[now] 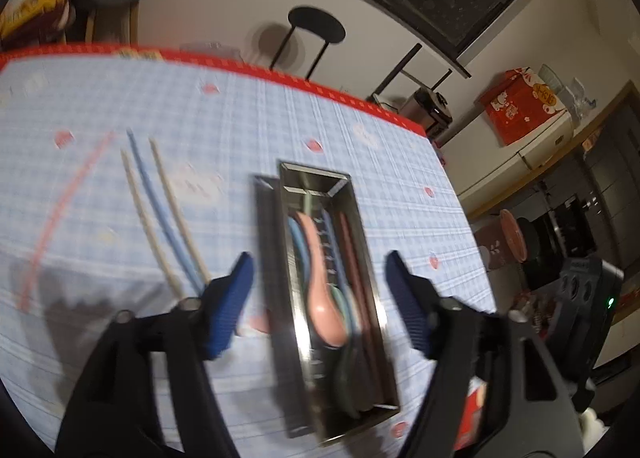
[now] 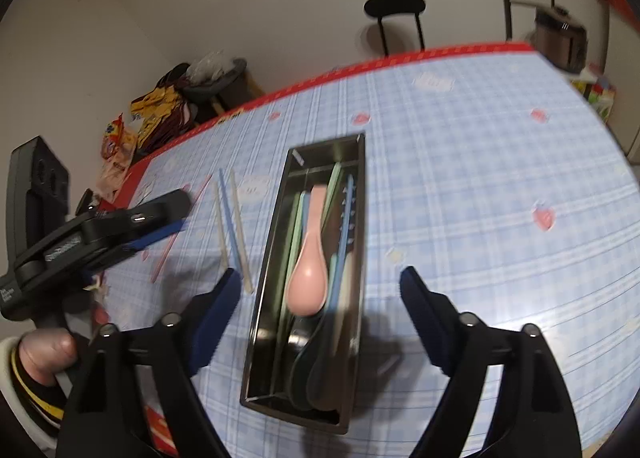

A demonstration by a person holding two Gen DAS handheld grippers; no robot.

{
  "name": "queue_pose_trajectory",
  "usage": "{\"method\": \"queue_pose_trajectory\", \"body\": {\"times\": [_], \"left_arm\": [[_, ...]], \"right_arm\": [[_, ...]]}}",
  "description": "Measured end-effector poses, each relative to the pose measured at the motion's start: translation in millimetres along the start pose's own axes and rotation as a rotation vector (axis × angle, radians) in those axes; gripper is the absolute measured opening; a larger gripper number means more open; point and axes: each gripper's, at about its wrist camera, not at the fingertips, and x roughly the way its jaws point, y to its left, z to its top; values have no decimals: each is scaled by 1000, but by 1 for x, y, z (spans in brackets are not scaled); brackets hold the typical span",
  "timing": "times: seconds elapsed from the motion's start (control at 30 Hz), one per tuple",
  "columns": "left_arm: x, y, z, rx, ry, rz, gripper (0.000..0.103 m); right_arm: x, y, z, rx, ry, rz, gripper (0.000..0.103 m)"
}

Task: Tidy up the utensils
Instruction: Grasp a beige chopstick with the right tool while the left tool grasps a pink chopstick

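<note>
A long steel tray [image 1: 316, 175] [image 2: 362, 218] lies on the blue checked tablecloth. In it are a pink spoon [image 1: 322, 286] [image 2: 307, 278], darker spoons and several coloured chopsticks. To the tray's left, loose chopsticks lie on the cloth: a blue one [image 1: 160, 202] [image 2: 229, 224] between two cream ones, and a pink one [image 1: 64, 210] farther left. My left gripper [image 1: 319, 258] hangs open above the tray with nothing between its fingers. My right gripper [image 2: 319, 273] is open over the same tray, likewise holding nothing. In the right wrist view the left gripper [image 2: 176, 214] shows at the left, above the pink chopstick.
The table's red edge [image 1: 320, 88] [image 2: 360, 66] runs along the far side. Behind it stands a black stool [image 1: 316, 24] [image 2: 394, 4]. A red box [image 1: 520, 106] sits on a cabinet at the right. Snack bags [image 2: 152, 118] pile up beyond the left corner. A hand [image 2: 44, 350] grips the left tool.
</note>
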Motion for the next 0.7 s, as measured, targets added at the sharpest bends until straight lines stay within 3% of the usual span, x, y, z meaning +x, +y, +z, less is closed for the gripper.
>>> {"method": "queue_pose_trajectory", "body": {"times": [0.23,0.3,0.43,0.57,0.7], "left_arm": [[-42,35,11,44,-55,110,92],[-51,50,10,50,-53,139,97],[-65,86,7,49,-23,194,98],[-76,118,2,46,-19,238,98],[-84,144,-3,123,-27,271,98]], "right_arm": [[-5,5,4,-6,-8,-56,92],[-4,9,3,-11,-8,-67,98],[2,30,0,-72,-23,-103,97],[22,53,1,-101,31,-55,97],[48,78,8,-140,90,-42,97]]}}
